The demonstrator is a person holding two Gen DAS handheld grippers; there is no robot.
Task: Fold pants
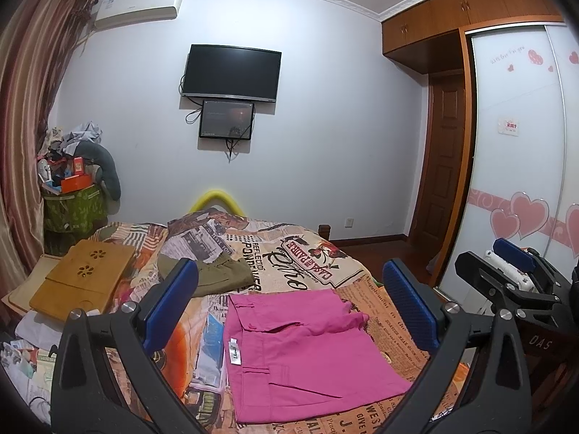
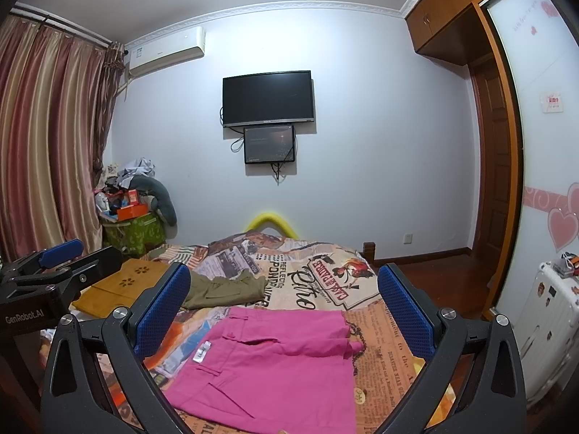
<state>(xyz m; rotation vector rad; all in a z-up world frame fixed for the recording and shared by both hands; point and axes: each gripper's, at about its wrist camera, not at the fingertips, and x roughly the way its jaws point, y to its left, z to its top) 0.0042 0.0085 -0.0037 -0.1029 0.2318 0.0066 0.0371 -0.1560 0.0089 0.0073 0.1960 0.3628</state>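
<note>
Both tongs, left tongs (image 1: 289, 300) and right tongs (image 2: 284, 307), hang apart, empty, above the pants (image 1: 304, 354); a one-layer pinch could unfold them on the bed (image 1: 325, 253).

A: Which texts are legible, and where?

B: The bedspread (image 1: 311, 253) carries upside-down newspaper-style print: "CASA de PADRE" in a framed panel and "REFLECTIONS" beside it. The right gripper (image 1: 514, 271), seen from the left wrist, bears "DAS".

A: And from the right wrist?

B: The left gripper (image 2: 61, 253) body reads "GenRobot.AI". The white tag on the pink pants (image 2: 275, 365) is unreadable.
</note>
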